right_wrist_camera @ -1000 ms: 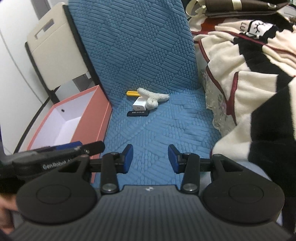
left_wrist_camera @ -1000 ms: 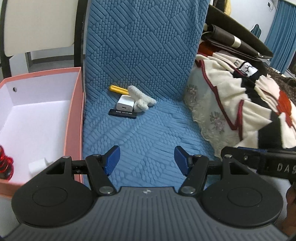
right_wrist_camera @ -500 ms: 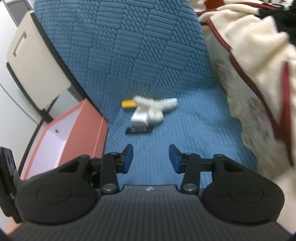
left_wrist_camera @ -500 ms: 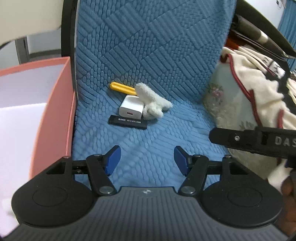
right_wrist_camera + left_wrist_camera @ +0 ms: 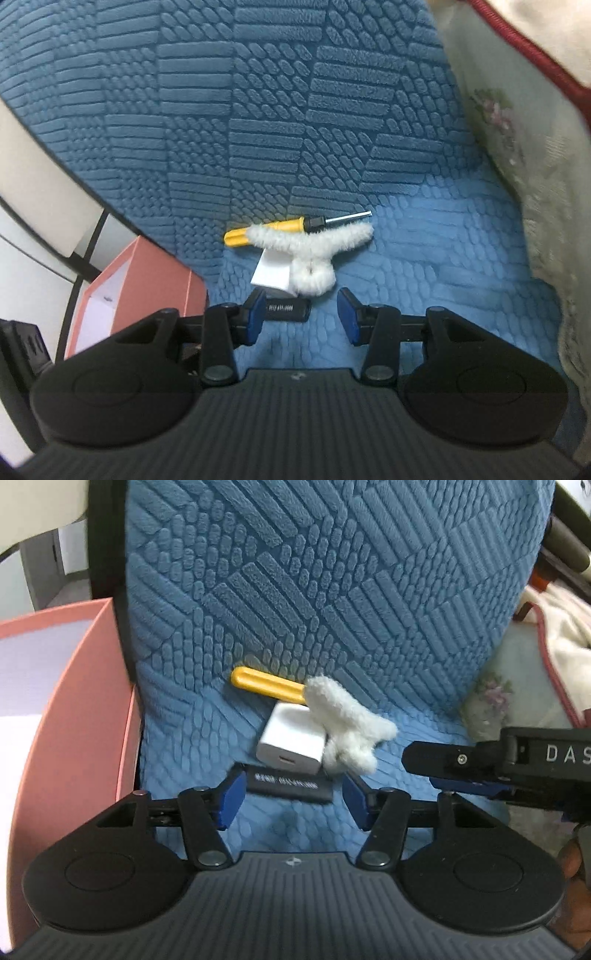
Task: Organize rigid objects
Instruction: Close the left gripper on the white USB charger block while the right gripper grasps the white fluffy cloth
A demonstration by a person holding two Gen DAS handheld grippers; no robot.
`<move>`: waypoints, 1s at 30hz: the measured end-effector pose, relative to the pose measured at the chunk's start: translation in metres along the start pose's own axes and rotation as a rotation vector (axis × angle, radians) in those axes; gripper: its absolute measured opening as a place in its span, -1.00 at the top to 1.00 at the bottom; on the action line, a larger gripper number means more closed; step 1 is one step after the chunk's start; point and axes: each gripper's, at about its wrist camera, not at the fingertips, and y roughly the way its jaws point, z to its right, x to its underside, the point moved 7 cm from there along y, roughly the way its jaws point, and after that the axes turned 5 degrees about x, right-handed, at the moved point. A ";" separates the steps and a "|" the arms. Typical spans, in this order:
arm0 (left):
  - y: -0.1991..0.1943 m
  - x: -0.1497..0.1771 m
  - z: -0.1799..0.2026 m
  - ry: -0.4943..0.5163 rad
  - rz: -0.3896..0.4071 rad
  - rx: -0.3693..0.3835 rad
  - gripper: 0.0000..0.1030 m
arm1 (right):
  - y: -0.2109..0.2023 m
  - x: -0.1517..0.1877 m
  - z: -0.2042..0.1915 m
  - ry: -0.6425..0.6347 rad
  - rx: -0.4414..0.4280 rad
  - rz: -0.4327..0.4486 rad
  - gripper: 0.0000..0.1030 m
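Both claws held open and empty, left claw [image 5: 291, 797] and right claw [image 5: 301, 314] hovering at the black bar [image 5: 290, 784], white charger [image 5: 291, 744], fluffy toy [image 5: 347, 727] and yellow screwdriver [image 5: 273, 230] clustered on the blue seat cushion [image 5: 332, 590], pink box [image 5: 74, 720] at its left

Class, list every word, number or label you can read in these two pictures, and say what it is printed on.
"DAS": white letters on the right gripper, cut off by the picture's edge.
White print on the black bar: too blurred to read, in both views.
White charger: no readable text.

Soft, even indoor light, no harsh shadows or glare; heavy fisheye bending at edges, slight motion blur everywhere.
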 end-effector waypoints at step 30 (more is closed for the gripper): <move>0.074 -0.030 0.000 0.059 -0.093 0.007 -0.15 | 0.057 -0.029 0.010 -0.011 0.166 -0.112 0.36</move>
